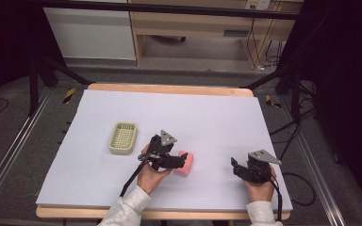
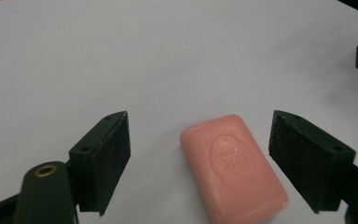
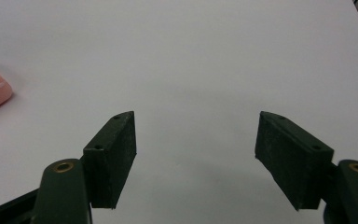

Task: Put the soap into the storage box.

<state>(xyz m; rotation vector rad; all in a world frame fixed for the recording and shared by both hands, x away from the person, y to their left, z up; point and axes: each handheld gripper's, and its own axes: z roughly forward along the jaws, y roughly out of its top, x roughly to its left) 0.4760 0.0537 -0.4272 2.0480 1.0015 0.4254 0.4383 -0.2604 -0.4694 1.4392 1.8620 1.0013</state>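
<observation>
Lying well to the left of the left gripper [image 1: 181, 161]: a pale green ribbed plastic soap dish [image 1: 123, 138] on the light grey table mat [image 1: 207, 117]. Holding the left gripper with jaws spread wide, released, gripping nothing. Resting between its two black pads [image 2: 107, 158], touching neither: a pink rectangular bar of soap [image 2: 233, 168], flat on the mat. Hovering farther right, well apart from the soap: the right gripper [image 1: 234, 167], jaws parted, nothing between them.

The pink soap bar [image 2: 233, 170] looks waxy and smooth with a faint sheen; the bench [image 1: 207, 117] cover is matt; the tool pads [image 2: 107, 161] look rough.
</observation>
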